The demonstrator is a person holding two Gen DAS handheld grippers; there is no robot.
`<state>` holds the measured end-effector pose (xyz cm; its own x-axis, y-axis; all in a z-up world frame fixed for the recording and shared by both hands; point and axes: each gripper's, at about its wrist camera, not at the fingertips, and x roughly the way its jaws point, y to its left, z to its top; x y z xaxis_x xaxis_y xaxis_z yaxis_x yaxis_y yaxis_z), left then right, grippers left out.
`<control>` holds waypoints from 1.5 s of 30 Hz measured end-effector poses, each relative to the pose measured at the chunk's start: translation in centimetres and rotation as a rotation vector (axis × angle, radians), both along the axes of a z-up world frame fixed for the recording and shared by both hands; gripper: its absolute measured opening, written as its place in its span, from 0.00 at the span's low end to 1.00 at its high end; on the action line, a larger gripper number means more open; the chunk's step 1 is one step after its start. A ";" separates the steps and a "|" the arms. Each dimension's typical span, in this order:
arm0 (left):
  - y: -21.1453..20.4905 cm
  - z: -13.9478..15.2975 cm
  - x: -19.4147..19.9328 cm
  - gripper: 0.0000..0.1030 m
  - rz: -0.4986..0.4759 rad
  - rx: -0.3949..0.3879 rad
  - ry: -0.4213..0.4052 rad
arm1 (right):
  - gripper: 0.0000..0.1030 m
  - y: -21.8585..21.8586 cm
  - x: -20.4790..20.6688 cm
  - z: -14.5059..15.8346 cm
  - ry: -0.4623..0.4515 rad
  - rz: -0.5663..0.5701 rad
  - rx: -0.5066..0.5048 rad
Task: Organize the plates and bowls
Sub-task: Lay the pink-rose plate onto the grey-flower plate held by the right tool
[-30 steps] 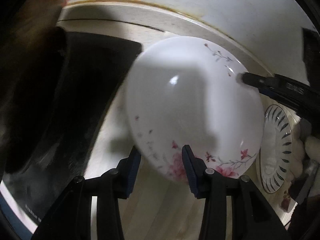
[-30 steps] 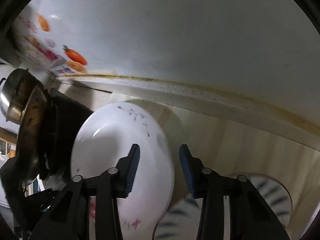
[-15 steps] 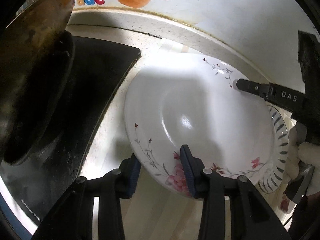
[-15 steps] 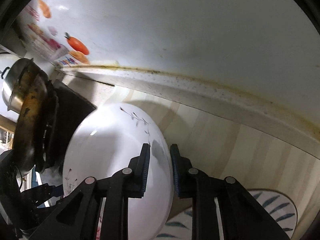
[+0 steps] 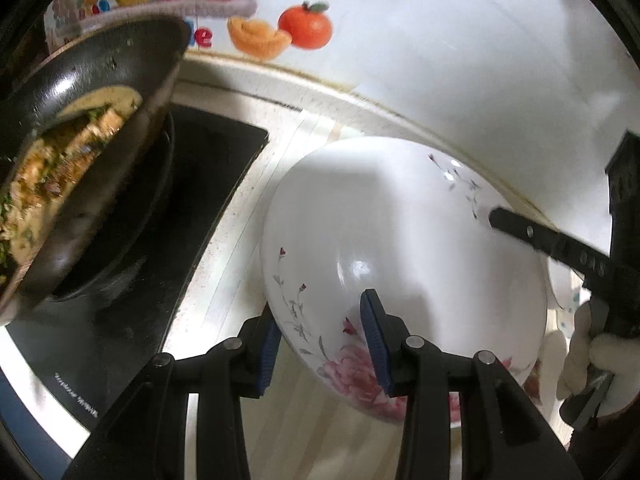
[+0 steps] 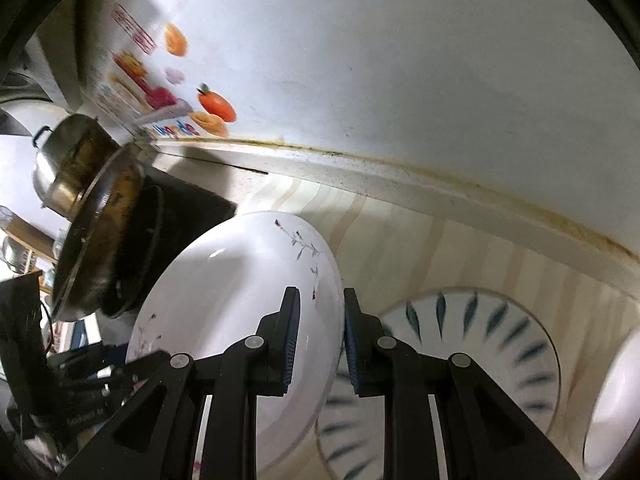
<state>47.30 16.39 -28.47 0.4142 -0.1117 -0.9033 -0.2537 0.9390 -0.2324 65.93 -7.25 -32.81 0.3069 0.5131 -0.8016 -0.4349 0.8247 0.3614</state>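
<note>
Both my jaws pinch the floral plate (image 5: 400,240): left gripper (image 5: 320,344) at its 6 o'clock rim, right gripper (image 6: 318,336) at 3 o'clock, above the striped plate (image 6: 480,340).

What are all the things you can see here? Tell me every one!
Floral bowl: one, white with pink flowers, held over the counter by both grippers.
Leaf-pattern plate: one, white with blue-green leaves, on the counter beneath the bowl.
Frying pan: one, black, food inside, on the stove.
Stove: one, black, left of the bowl.
Steel pot: one, silver, behind the pan.
Wall stickers: several, orange and pink.
Left gripper: black, clamped on the bowl's rim.
Right gripper: black, just closed on the opposite rim.
</note>
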 end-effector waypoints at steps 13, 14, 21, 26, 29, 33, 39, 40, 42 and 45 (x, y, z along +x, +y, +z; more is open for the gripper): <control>-5.9 4.4 -4.5 0.35 -0.179 -0.012 -0.052 | 0.22 -10.5 -14.7 3.9 0.016 -0.114 0.053; -6.7 4.4 -4.8 0.35 -0.201 -0.011 -0.050 | 0.22 -11.6 -16.0 3.9 0.022 -0.131 0.056; -11.8 2.9 -7.1 0.35 -0.326 -0.016 -0.001 | 0.22 -17.9 -23.6 3.1 0.050 -0.237 0.073; -15.0 0.0 -8.3 0.35 -0.413 -0.006 0.081 | 0.22 -21.5 -28.4 0.8 0.103 -0.295 0.060; -16.8 -1.4 -8.9 0.35 -0.464 0.013 0.121 | 0.22 -23.1 -30.4 -1.1 0.147 -0.329 0.059; -18.4 -3.2 -9.4 0.35 -0.506 0.039 0.171 | 0.22 -24.8 -32.2 -3.6 0.197 -0.373 0.067; -19.6 -5.5 -9.6 0.35 -0.535 0.047 0.247 | 0.22 -26.4 -33.5 -6.2 0.247 -0.410 0.064; -19.9 -5.7 -9.7 0.35 -0.543 0.057 0.253 | 0.22 -26.5 -33.5 -6.5 0.251 -0.413 0.065; -20.4 -6.0 -9.7 0.35 -0.546 0.067 0.264 | 0.22 -26.4 -33.3 -6.8 0.256 -0.415 0.063; -20.8 -6.1 -9.6 0.35 -0.551 0.083 0.270 | 0.22 -26.7 -33.0 -7.1 0.264 -0.417 0.062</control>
